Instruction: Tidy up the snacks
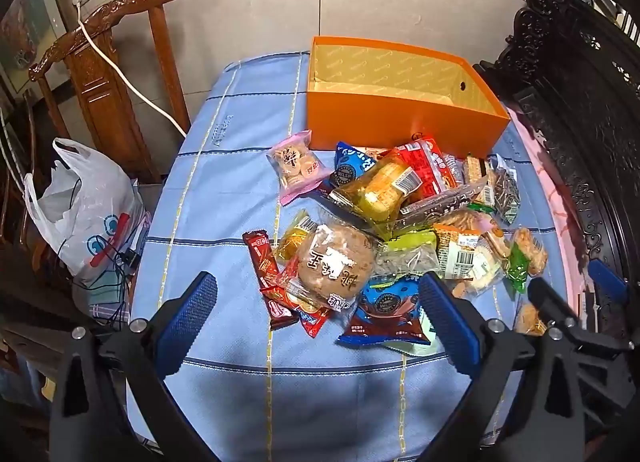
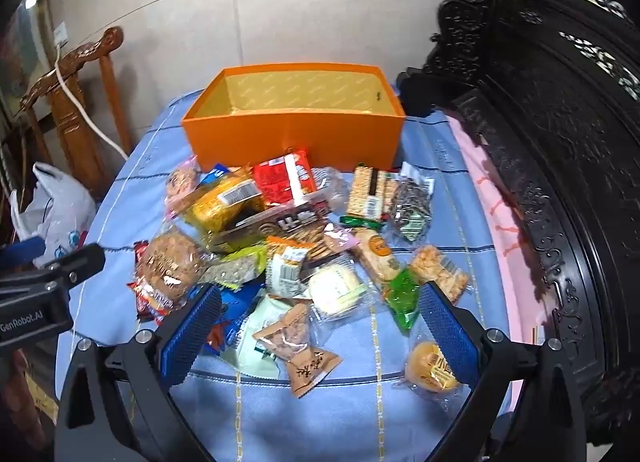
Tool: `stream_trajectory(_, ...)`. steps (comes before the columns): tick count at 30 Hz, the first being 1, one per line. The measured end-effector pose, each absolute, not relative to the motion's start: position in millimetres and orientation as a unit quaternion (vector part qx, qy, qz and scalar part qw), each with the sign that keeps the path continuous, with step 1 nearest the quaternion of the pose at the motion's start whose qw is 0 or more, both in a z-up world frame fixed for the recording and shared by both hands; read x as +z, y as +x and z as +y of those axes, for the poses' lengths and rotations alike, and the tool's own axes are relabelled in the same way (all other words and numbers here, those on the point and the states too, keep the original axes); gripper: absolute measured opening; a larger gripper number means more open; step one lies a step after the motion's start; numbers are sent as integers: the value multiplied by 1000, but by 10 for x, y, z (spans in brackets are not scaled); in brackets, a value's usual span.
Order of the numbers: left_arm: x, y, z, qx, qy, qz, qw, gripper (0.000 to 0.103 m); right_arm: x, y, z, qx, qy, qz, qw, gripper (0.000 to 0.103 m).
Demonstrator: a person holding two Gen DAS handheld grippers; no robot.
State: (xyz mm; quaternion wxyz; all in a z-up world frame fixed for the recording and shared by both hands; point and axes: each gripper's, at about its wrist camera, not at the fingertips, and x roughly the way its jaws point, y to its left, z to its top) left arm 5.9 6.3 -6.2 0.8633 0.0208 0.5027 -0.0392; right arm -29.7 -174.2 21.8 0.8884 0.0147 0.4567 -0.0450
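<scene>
A pile of several wrapped snacks (image 1: pixel 400 222) lies on the blue checked tablecloth (image 1: pixel 224 190); it also shows in the right wrist view (image 2: pixel 296 246). An empty orange box (image 1: pixel 396 118) stands open behind the pile, also in the right wrist view (image 2: pixel 292 134). My left gripper (image 1: pixel 320 298) is open and empty, above the near side of the pile by a round brown cake pack (image 1: pixel 332 262). My right gripper (image 2: pixel 320 302) is open and empty, above a bag of nuts (image 2: pixel 300 346) and a white bun pack (image 2: pixel 336 294).
A carved wooden chair (image 1: pixel 108 78) with a white cable and a white plastic bag (image 1: pixel 88 218) stand left of the table. Dark carved furniture (image 1: pixel 580 102) runs along the right. A pink cloth (image 2: pixel 492 222) edges the table's right side.
</scene>
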Motion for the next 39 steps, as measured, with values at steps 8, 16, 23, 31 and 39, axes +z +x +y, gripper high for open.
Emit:
stream_trajectory(8,-73,43,52,-42,22,504,862,99,273,-318,-1780,-48,12,453,890,99)
stream_trajectory(16,-81,24,65,-40,22,506,861,99,186,-345,-1723,-39,21,460,887,99)
stream_trajectory(23,-77,17,93,-38,19,507,861,99,182,-344,-1722,-39,17,457,889,99)
stream_trajectory(31,-69,20,94,-36,20,506,862,99,182,-348,-1728,-39,22,451,891,99)
stream_trajectory(39,-73,26,91,-36,22,508,861,99,179,-351,-1733,-40,21,460,887,99)
